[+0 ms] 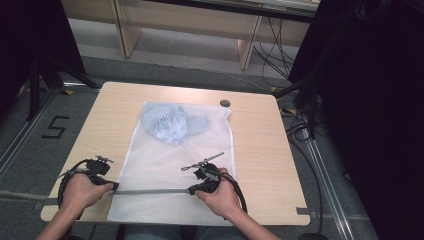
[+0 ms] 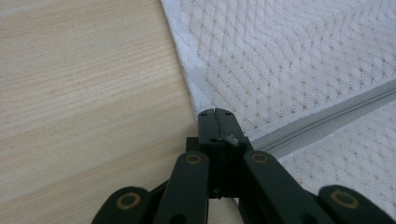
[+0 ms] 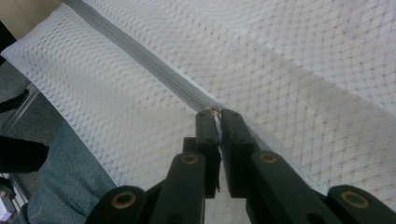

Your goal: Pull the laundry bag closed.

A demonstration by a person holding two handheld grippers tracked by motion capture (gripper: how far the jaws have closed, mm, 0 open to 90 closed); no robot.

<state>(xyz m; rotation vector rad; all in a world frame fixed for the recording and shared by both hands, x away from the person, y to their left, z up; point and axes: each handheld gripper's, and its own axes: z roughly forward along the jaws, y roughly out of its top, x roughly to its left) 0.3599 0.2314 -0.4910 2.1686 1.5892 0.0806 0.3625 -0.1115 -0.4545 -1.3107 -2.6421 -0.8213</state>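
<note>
My left gripper (image 2: 215, 113) is clamped shut on the end of the grey zipper (image 1: 150, 191) at the mesh laundry bag's (image 1: 165, 165) left edge. My right gripper (image 3: 217, 113) pinches the zipper pull (image 3: 213, 111), farther along. Both hands rest low at the worktop's (image 1: 260, 150) near edge, the zipper stretched between them.

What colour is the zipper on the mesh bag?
Grey. The zipper on the white mesh bag shows best in the right gripper view.
</note>
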